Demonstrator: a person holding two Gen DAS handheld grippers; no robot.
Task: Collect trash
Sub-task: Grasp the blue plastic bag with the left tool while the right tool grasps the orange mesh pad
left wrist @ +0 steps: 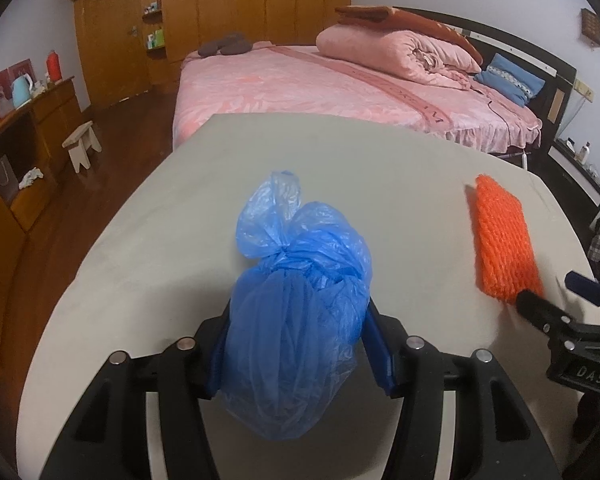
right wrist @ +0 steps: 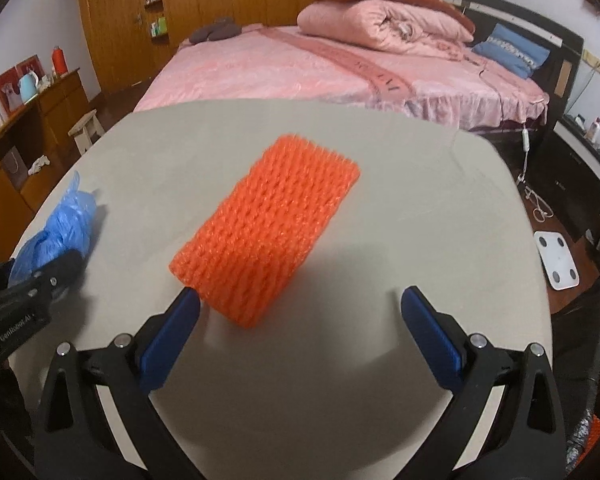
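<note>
left gripper (left wrist: 295, 344) clamping blue bag (left wrist: 295, 320), orange net (right wrist: 259, 232)

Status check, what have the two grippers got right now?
Left gripper shut on blue bag. Right gripper open, orange foam net ahead on table. Nothing in the way.

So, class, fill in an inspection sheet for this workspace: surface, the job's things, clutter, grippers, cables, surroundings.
Surface: pale grey table, bare apart from two items.
Job's things: knotted blue plastic bag; orange foam net sleeve lying flat on the table.
Clutter: nothing seen on the table.
Grippers: left gripper with jaws pressed on the blue plastic bag; right gripper with jaws spread wide, one fingertip at the sleeve's near corner, nothing held.
Cables: white cord on the floor beside the bed.
Surroundings: pink bed, wooden wardrobe, white scale, small stool.
</note>
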